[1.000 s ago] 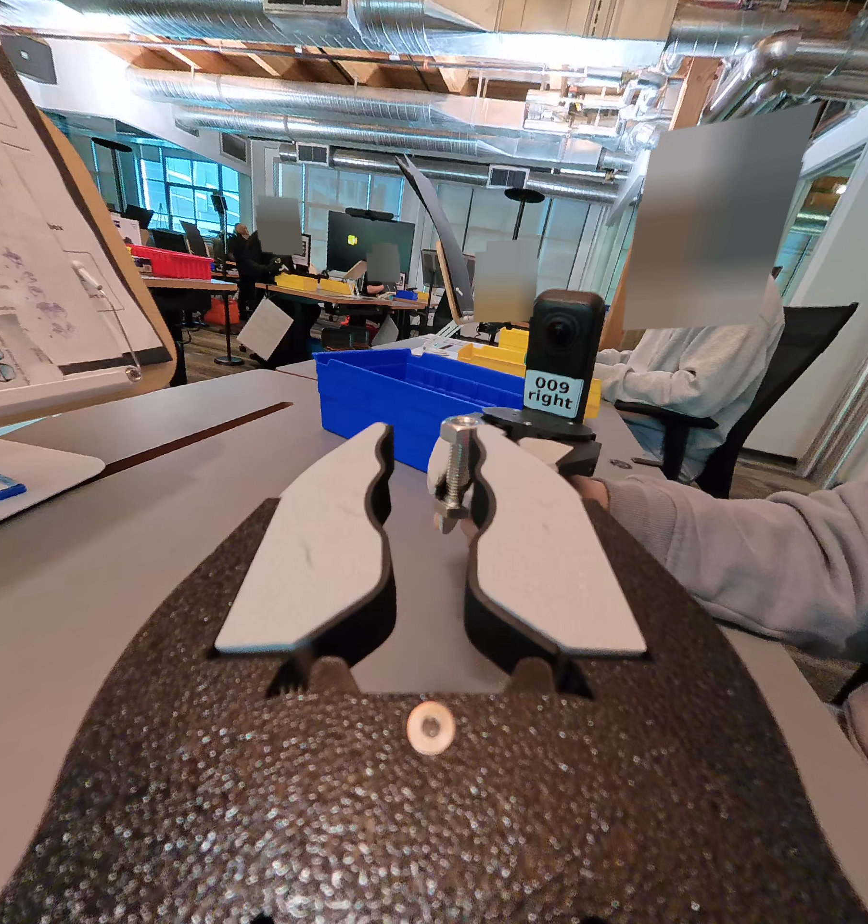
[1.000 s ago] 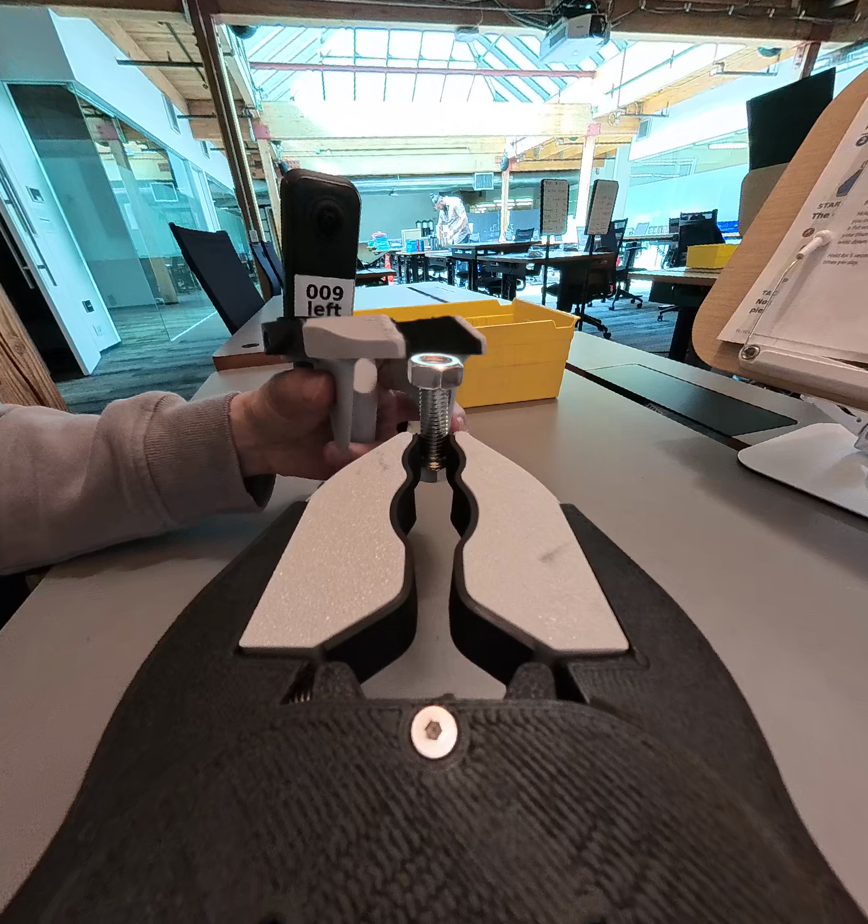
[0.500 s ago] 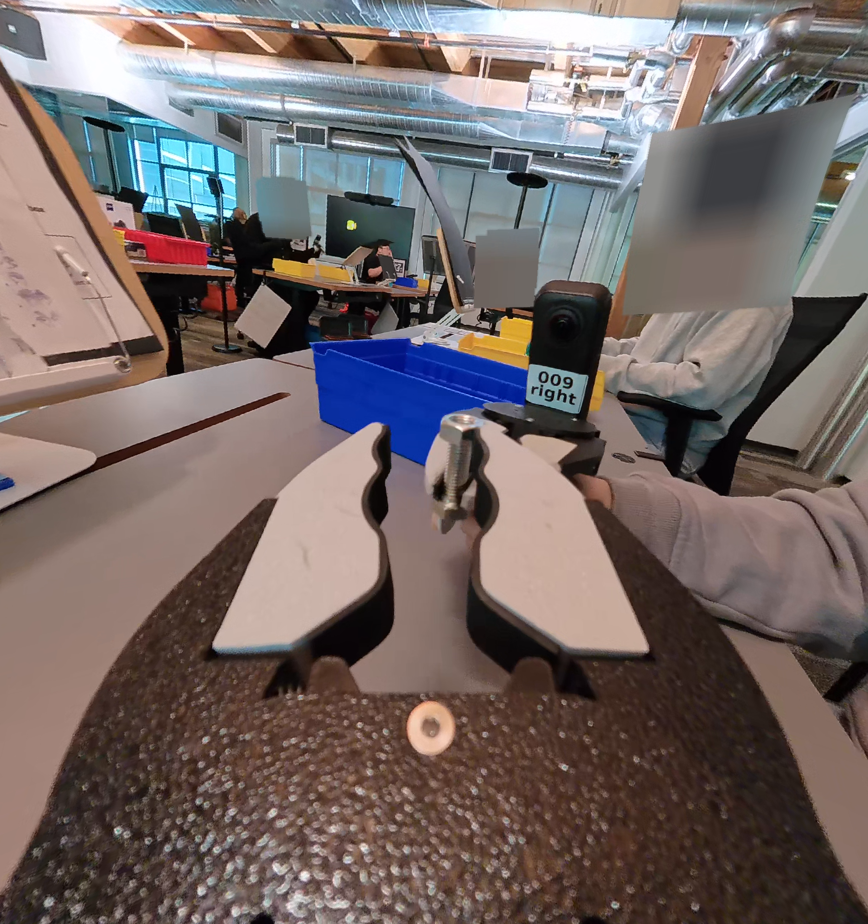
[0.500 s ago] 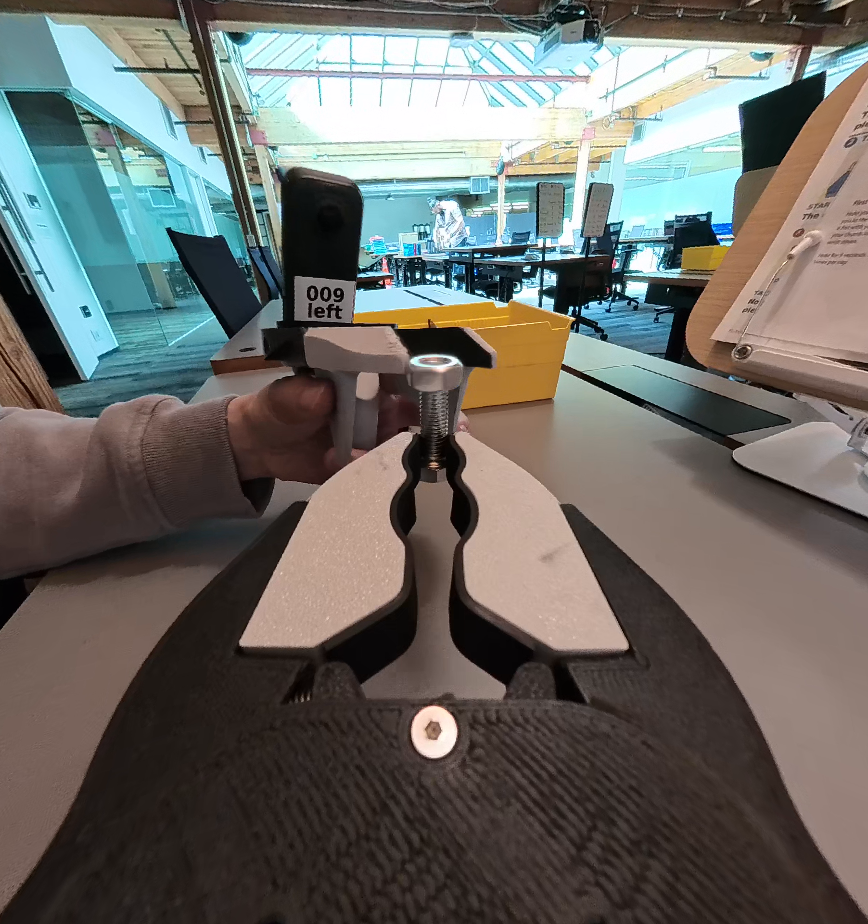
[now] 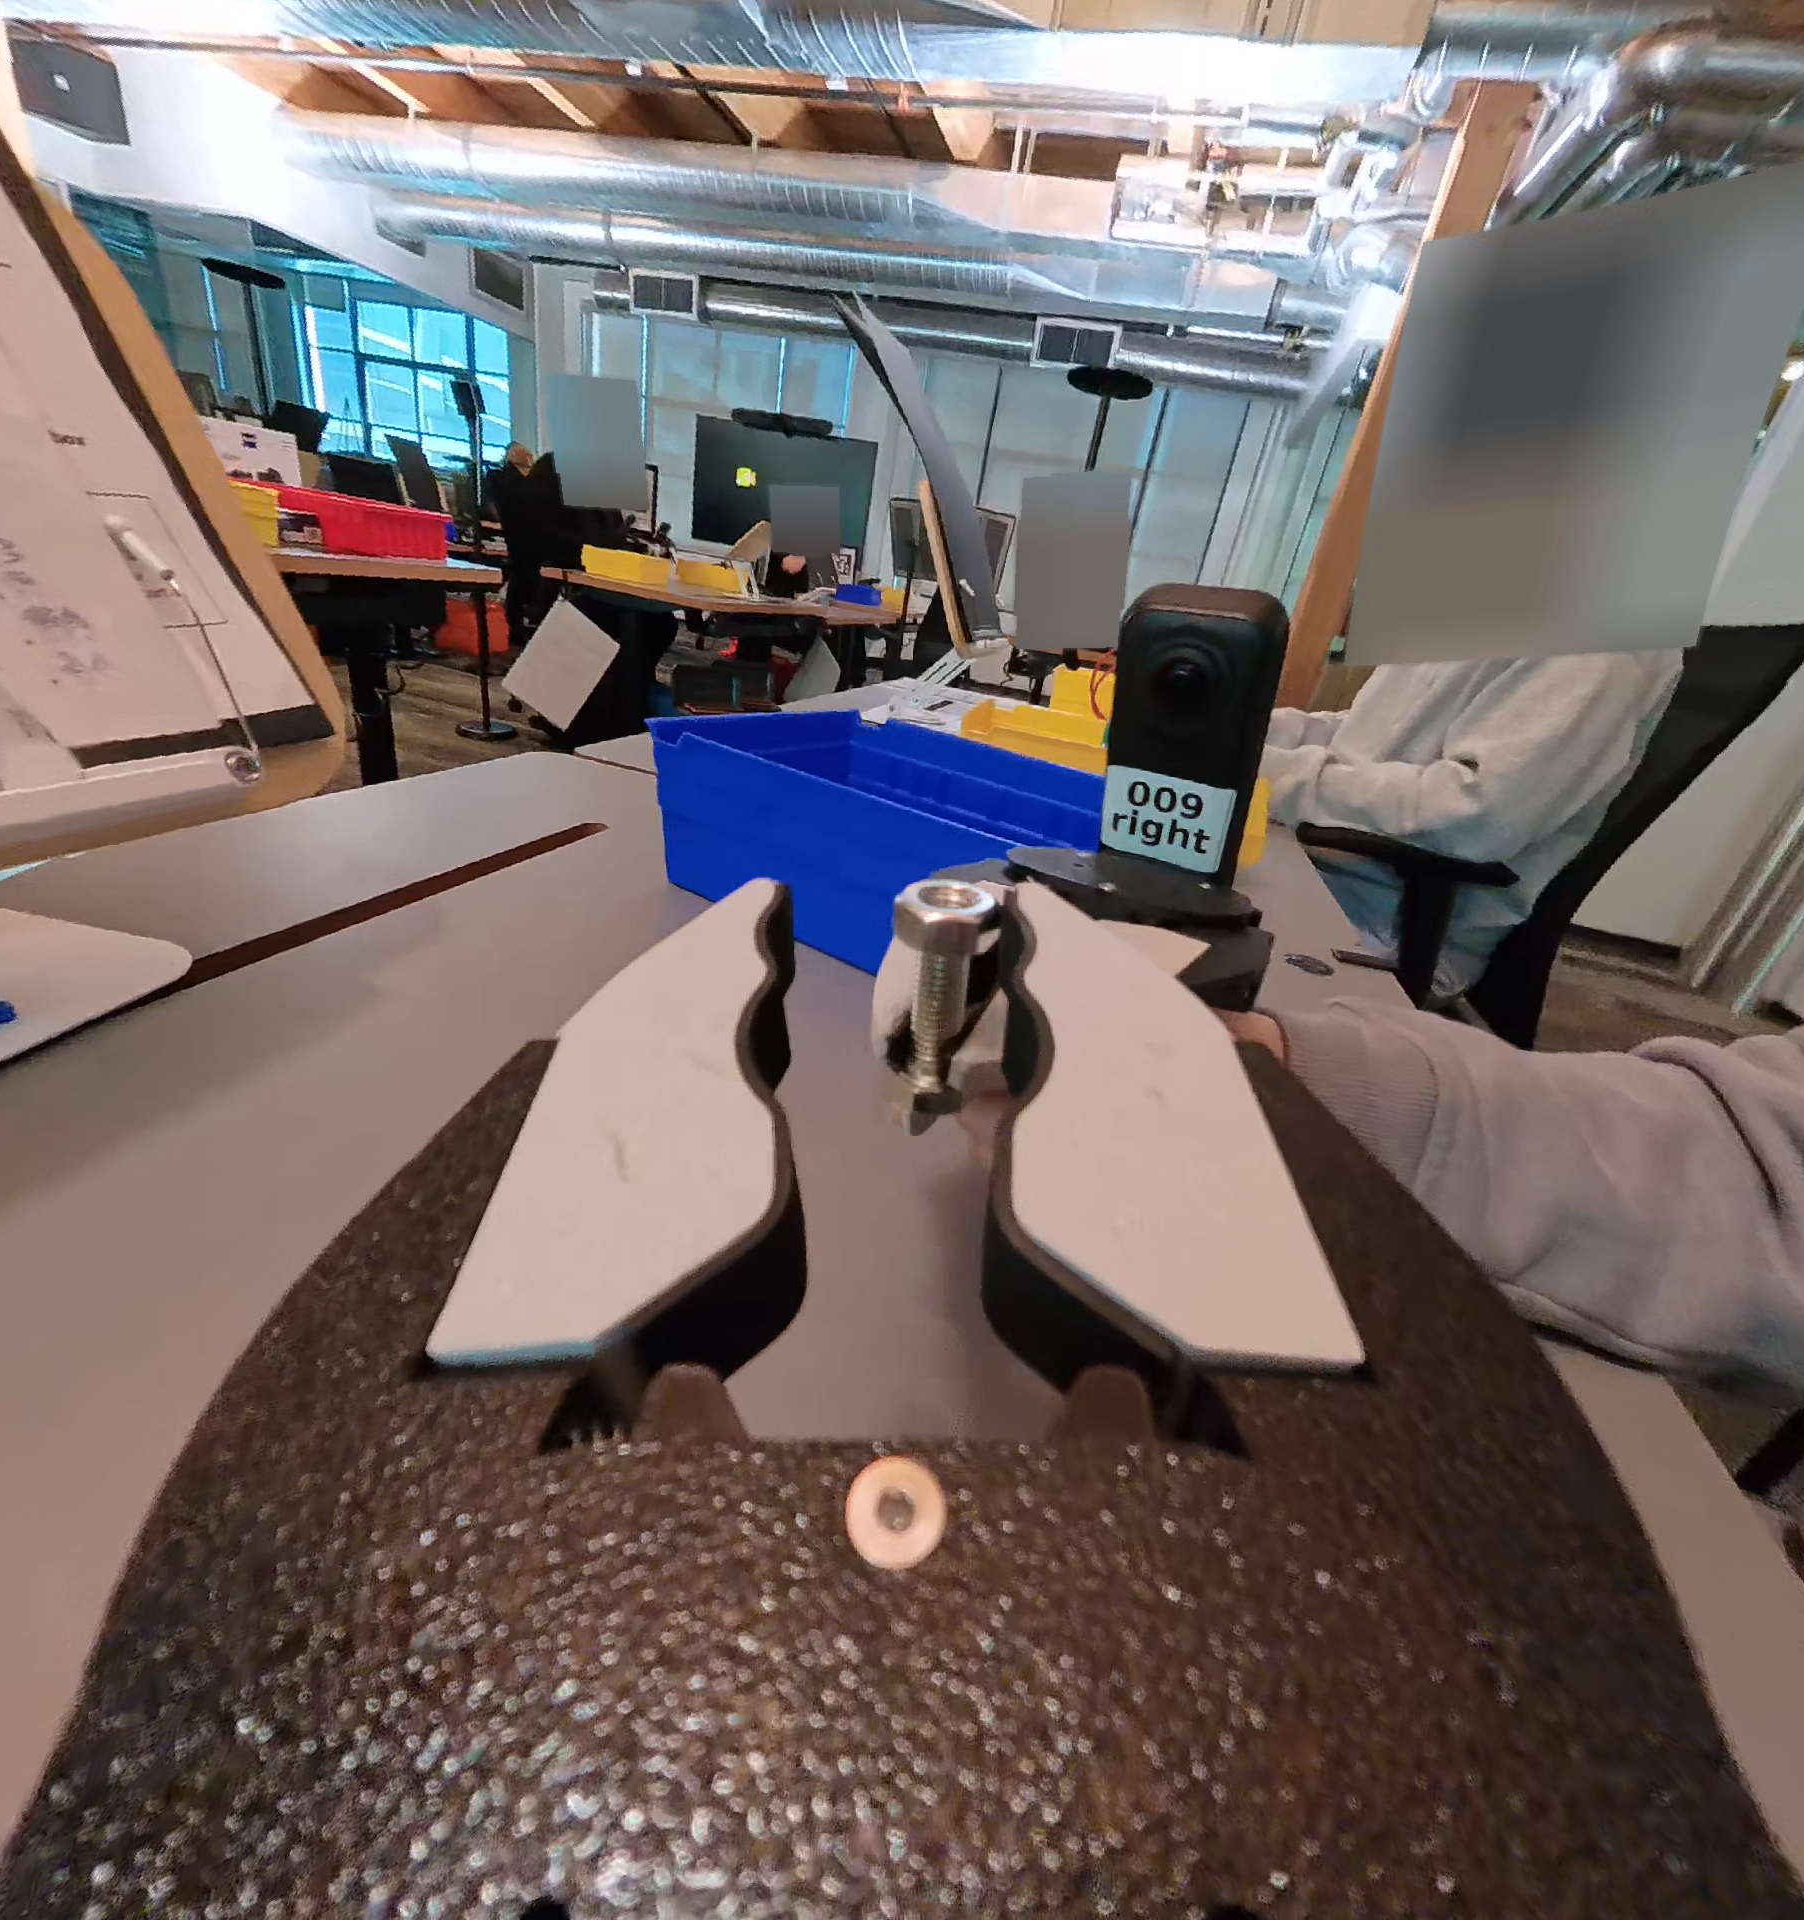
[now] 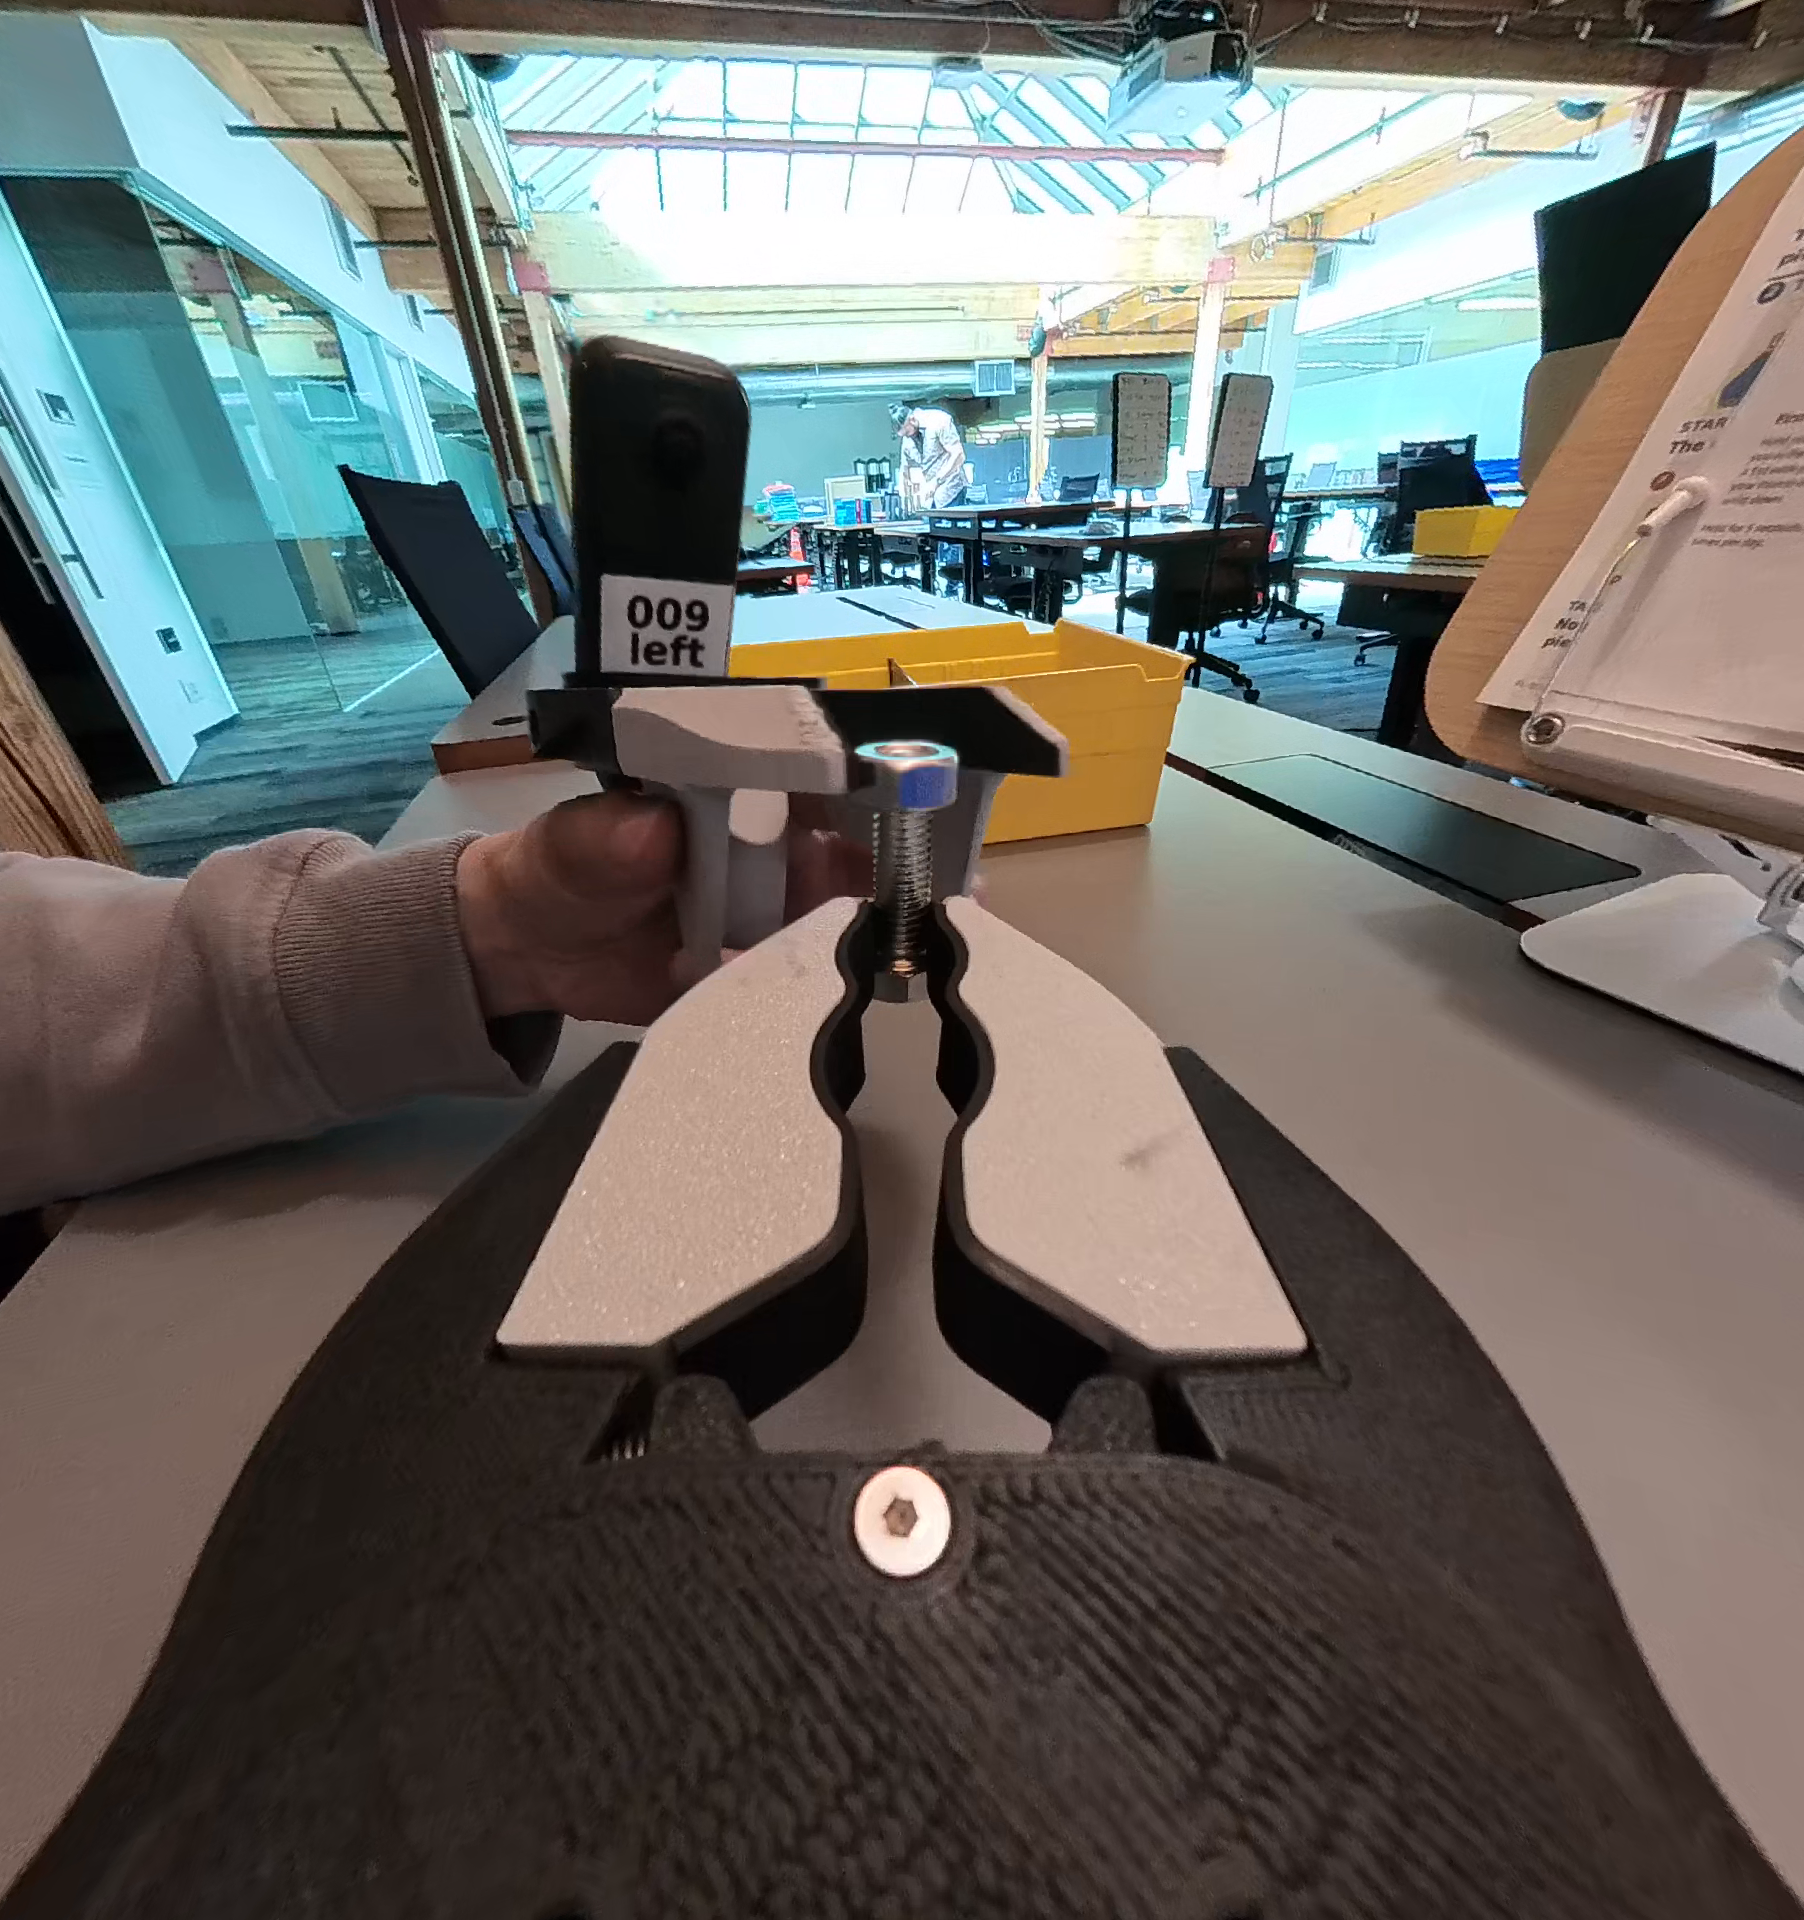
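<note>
My right gripper [image 6: 903,925] is shut on the lower end of a silver bolt [image 6: 903,883] and holds it upright above the grey table [image 6: 1397,1091]. A hex nut [image 6: 908,774] sits at the top of the bolt's thread. My left gripper [image 5: 893,914] is open around the nut [image 5: 945,914]. There is a clear gap between its left finger [image 5: 669,1091] and the nut, which stands close to its right finger [image 5: 1116,1091]. In the right wrist view the left gripper [image 6: 825,727] is level with the nut, its fingers spread to either side.
A blue bin [image 5: 856,800] stands behind the bolt in the left wrist view, a yellow bin [image 6: 1064,707] in the right wrist view. A document stand [image 5: 98,623] is at the table's side and also shows in the right wrist view [image 6: 1708,520]. A seated person [image 5: 1480,769] is beyond the table. My left and right fingertips are right by each other.
My left gripper's jaws have opened wider around the nut. The right gripper still holds the bolt upright in the same place.
</note>
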A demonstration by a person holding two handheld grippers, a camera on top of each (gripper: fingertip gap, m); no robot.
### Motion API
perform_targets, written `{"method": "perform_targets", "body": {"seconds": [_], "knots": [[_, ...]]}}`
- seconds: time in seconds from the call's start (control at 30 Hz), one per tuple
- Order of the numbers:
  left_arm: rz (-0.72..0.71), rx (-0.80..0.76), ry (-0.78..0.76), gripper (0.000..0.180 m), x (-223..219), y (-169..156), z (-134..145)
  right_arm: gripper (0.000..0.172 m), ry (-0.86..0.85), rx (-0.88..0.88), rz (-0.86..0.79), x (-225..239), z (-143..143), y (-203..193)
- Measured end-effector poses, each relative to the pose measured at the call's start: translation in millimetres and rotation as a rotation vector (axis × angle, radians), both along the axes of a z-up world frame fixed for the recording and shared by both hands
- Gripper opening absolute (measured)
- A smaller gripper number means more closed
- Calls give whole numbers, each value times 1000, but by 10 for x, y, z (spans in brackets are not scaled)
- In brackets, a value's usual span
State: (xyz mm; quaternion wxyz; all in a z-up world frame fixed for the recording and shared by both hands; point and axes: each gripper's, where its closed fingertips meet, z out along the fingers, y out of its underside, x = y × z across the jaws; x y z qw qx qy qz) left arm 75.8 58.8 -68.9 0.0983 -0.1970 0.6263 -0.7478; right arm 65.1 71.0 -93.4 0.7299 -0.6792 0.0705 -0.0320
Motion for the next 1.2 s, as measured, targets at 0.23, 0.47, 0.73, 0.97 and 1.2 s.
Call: {"method": "perform_targets", "body": {"seconds": [0.23, 0.47, 0.73, 0.97, 1.2], "knots": [[80, -9, -3, 35, 68, 261, 33, 9, -6, 14, -9, 12, 42, -27], [42, 47, -34, 48, -1, -110, 22, 9, 0, 11, 4, -16, 19, 9], [198, 7, 6, 49, 183, 291, -56, 9, 11, 28, -15, 29, 56, -42], [84, 57, -79, 47, -33, 2, 85, 9, -1, 5, -12, 4, 21, -4], [147, 84, -56, 46, 99, -35, 21, 9, 7, 4, -18, 22, 12, -18]]}}
